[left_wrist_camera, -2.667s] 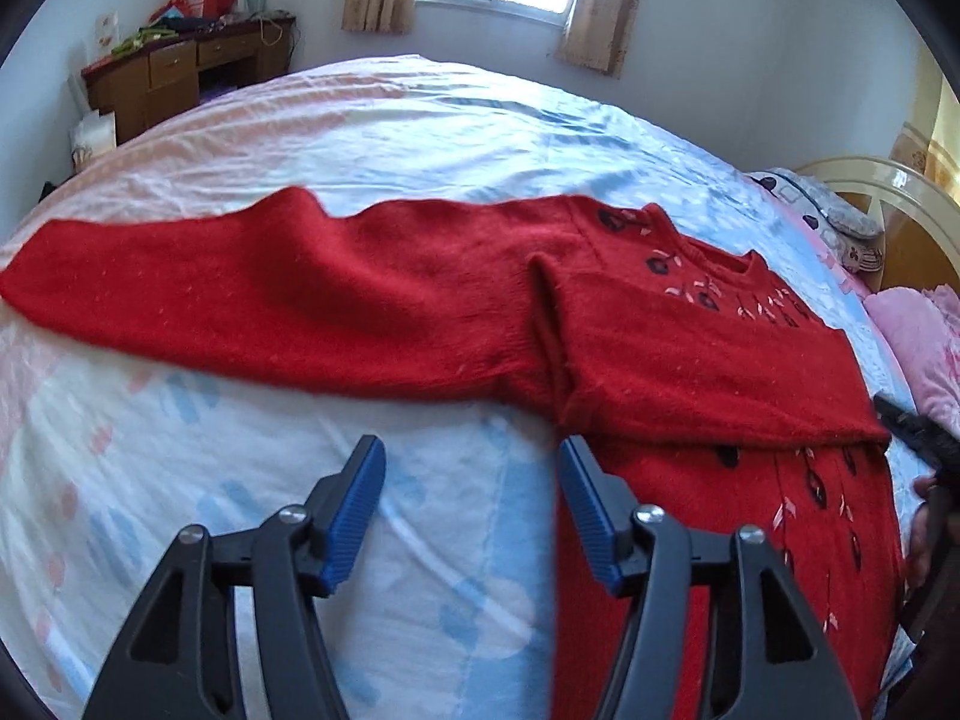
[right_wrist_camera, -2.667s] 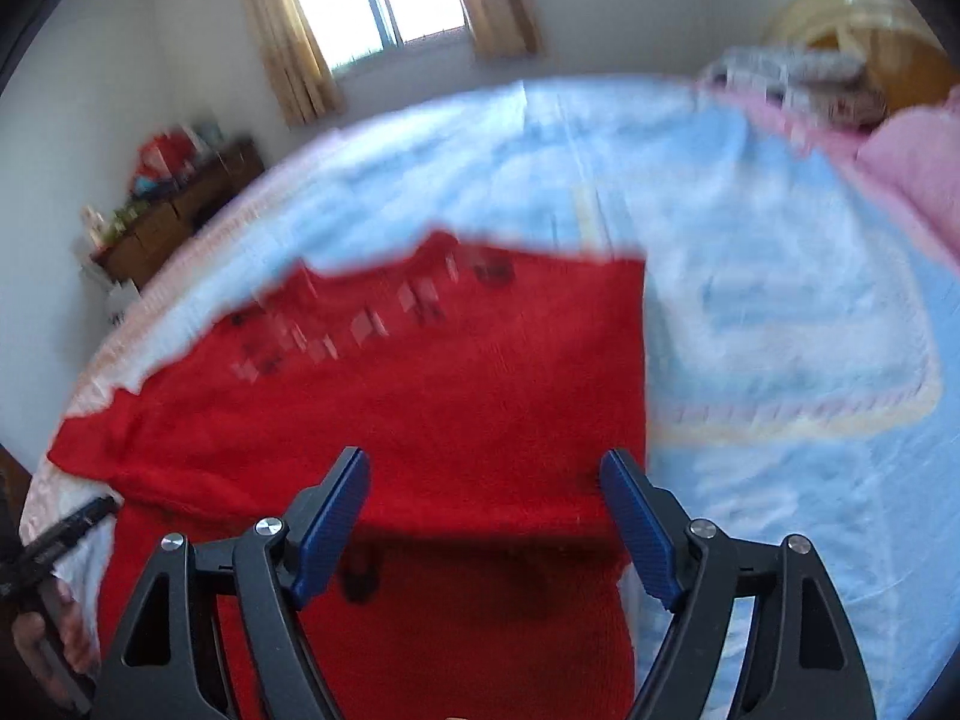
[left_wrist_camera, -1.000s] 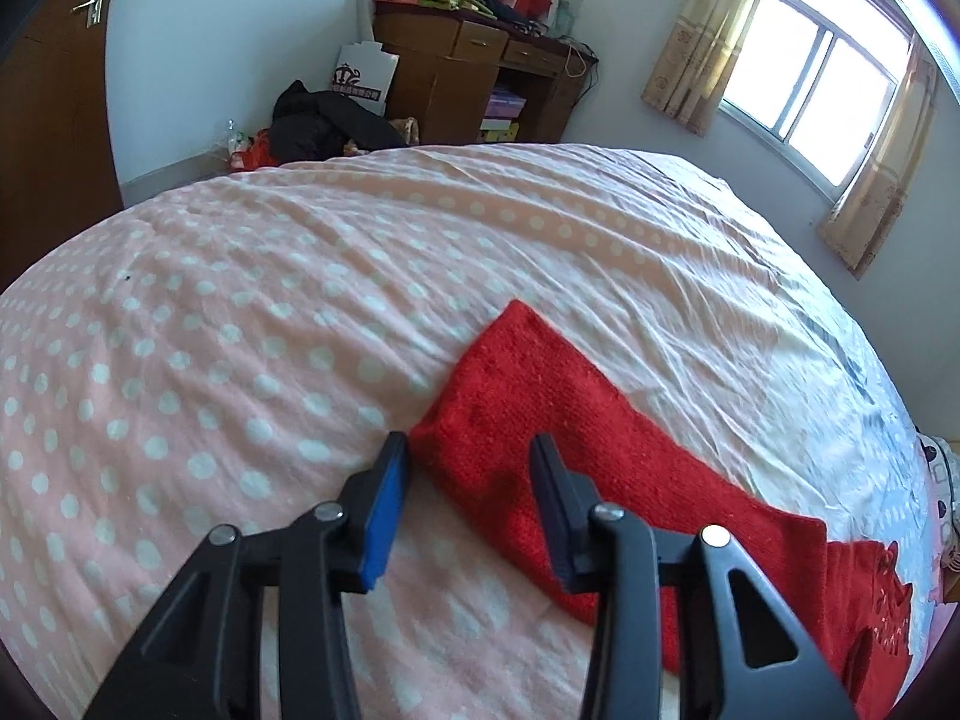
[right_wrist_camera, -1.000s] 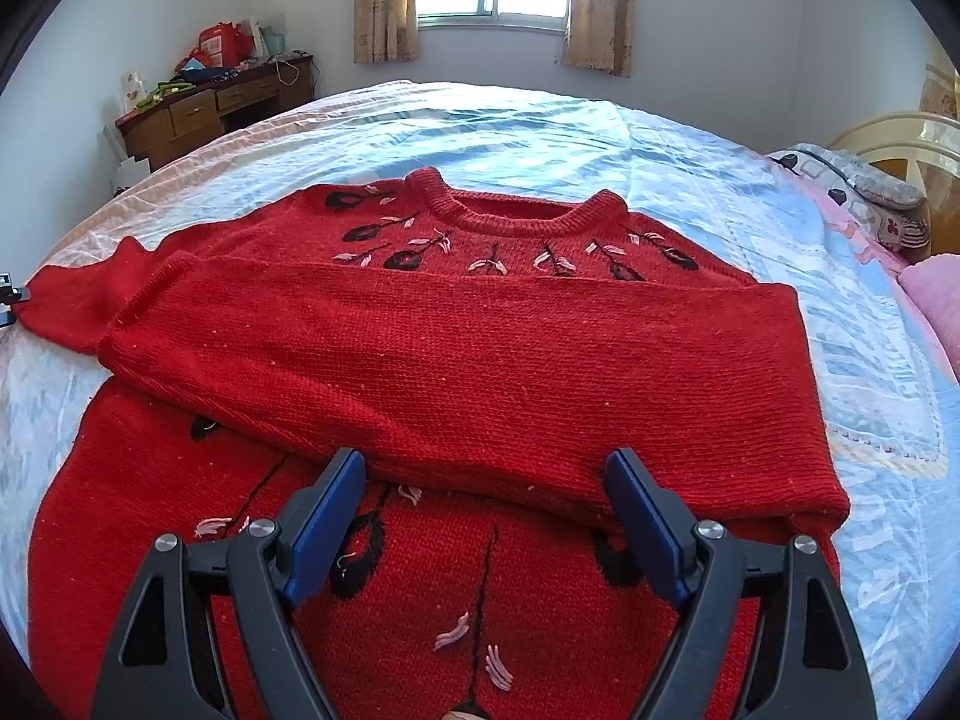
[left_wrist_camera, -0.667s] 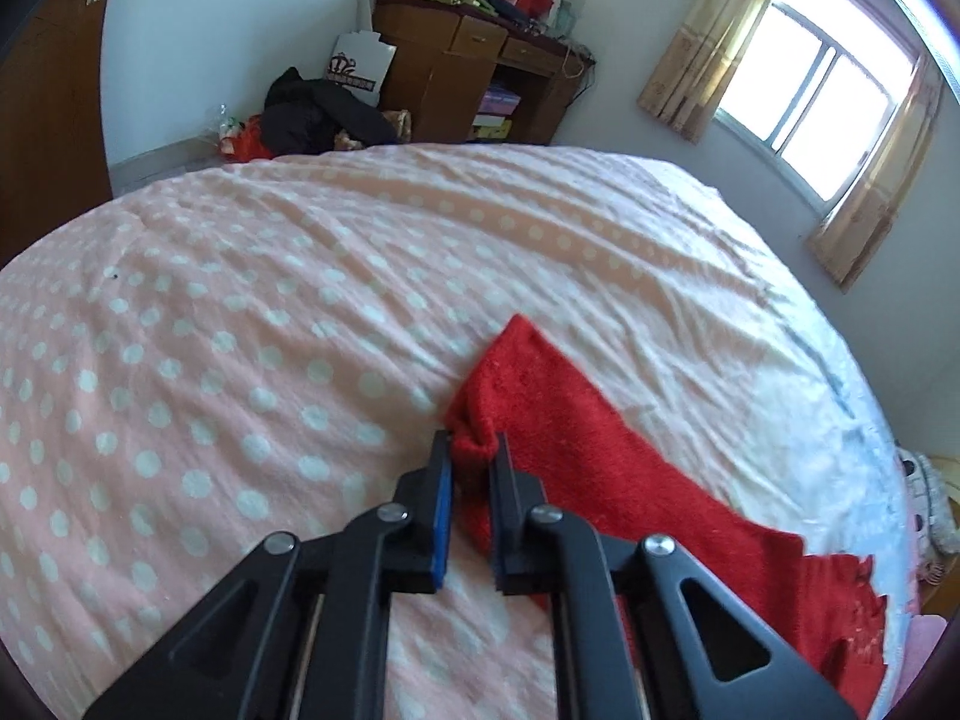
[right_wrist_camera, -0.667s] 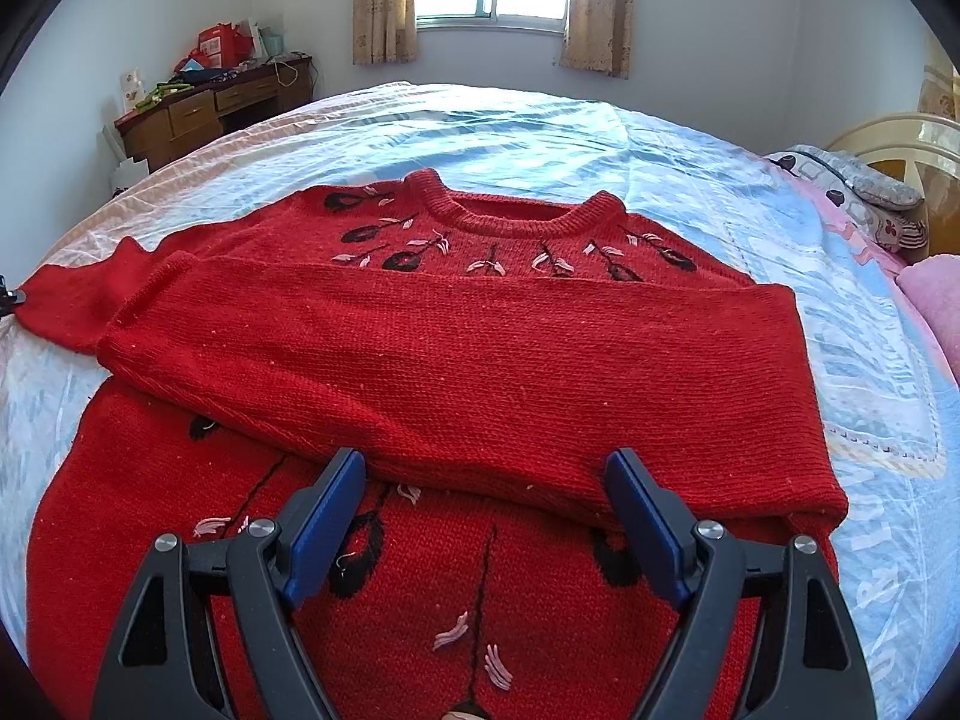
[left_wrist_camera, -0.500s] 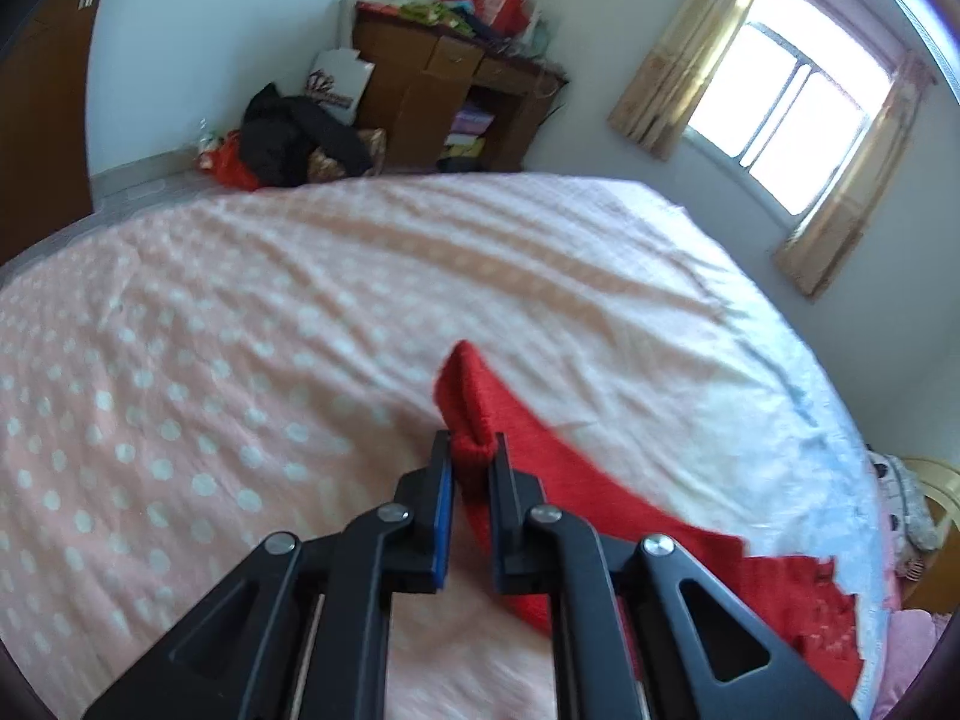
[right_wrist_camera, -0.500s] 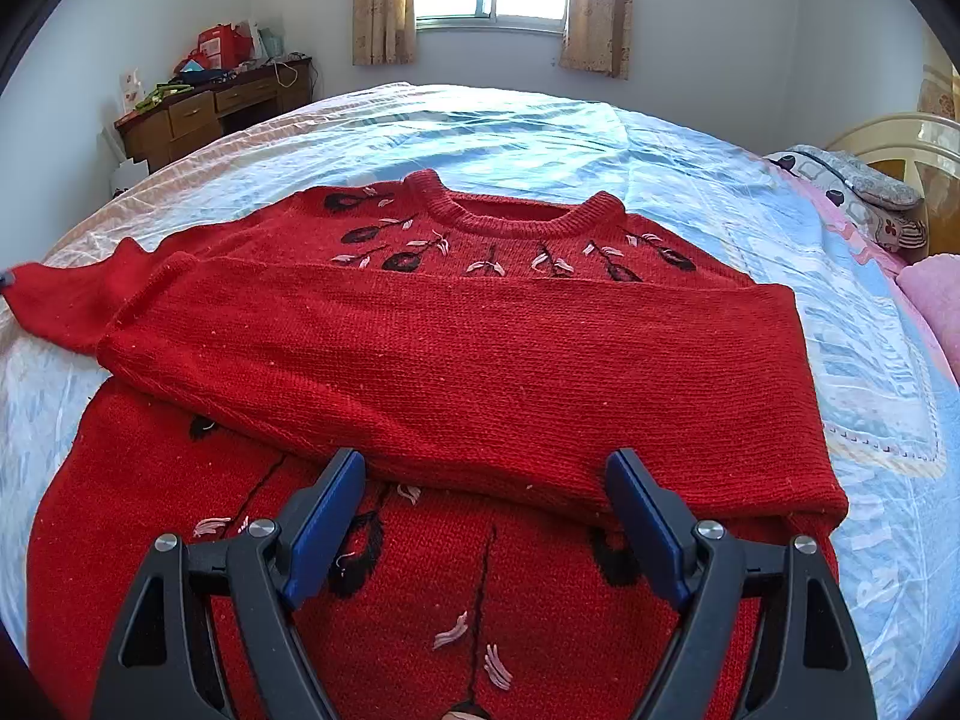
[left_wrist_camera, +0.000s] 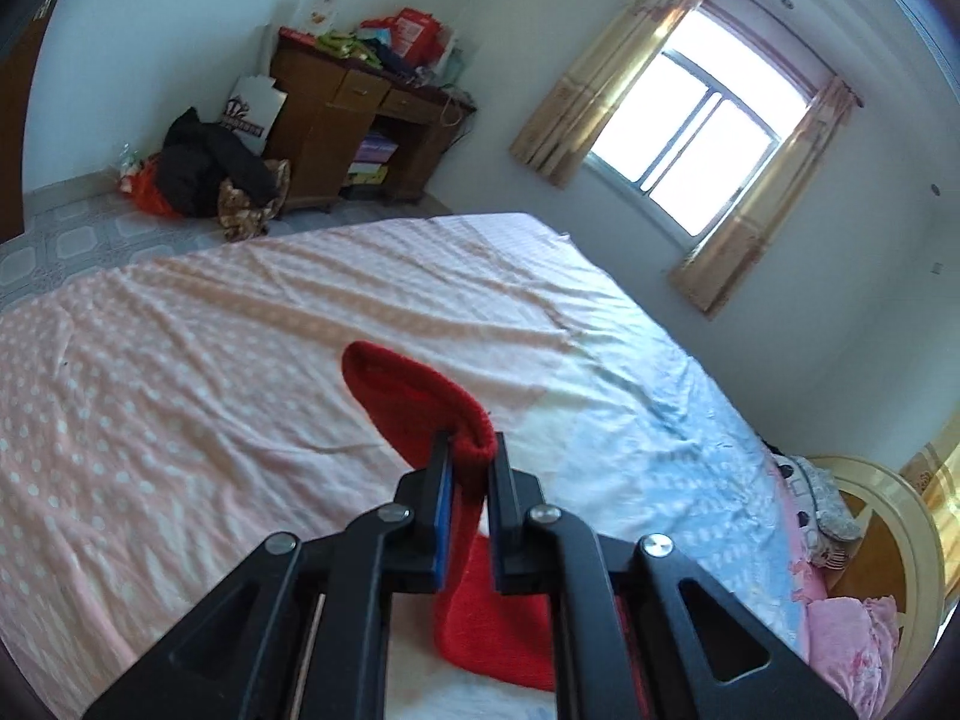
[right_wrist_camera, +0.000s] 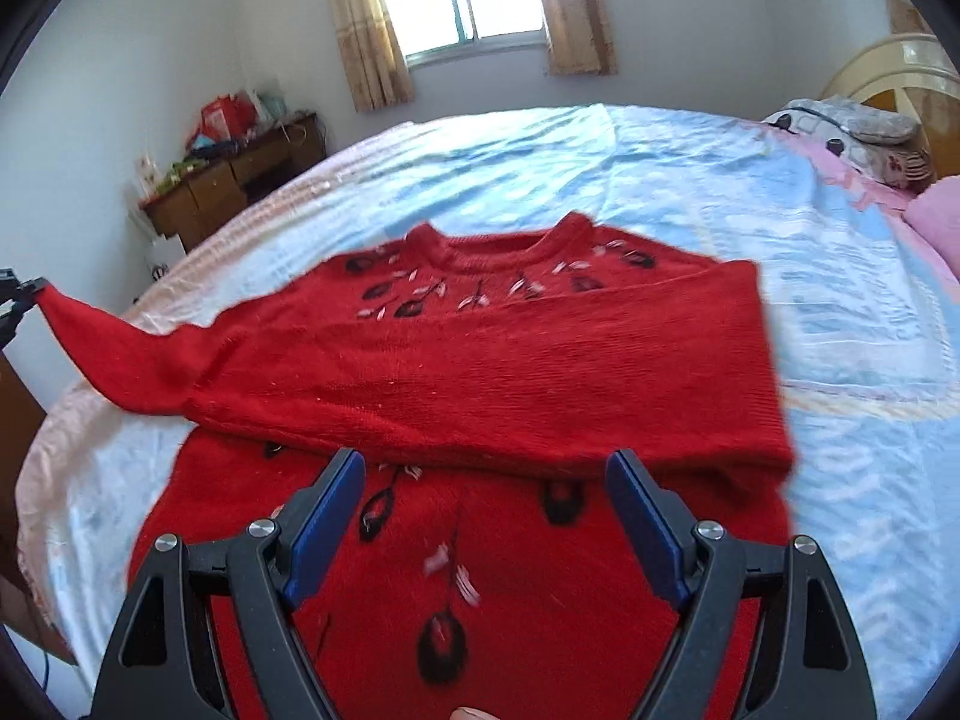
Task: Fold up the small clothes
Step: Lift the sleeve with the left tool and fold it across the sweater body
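A red knit sweater with black and white flower embroidery lies on the bed, one sleeve folded across its chest. My left gripper is shut on the cuff of the other sleeve and holds it raised above the bed. In the right wrist view that sleeve stretches up to the far left, where the left gripper shows at the frame edge. My right gripper is open and empty, hovering over the sweater's lower body.
The bed has a pink dotted sheet and a blue patterned part. Pillows and a headboard are at the right. A wooden desk with clutter and a window stand beyond the bed.
My left gripper closed on the sleeve cuff and lifted it off the bed. My right gripper rose and tilted slightly, staying open over the sweater.
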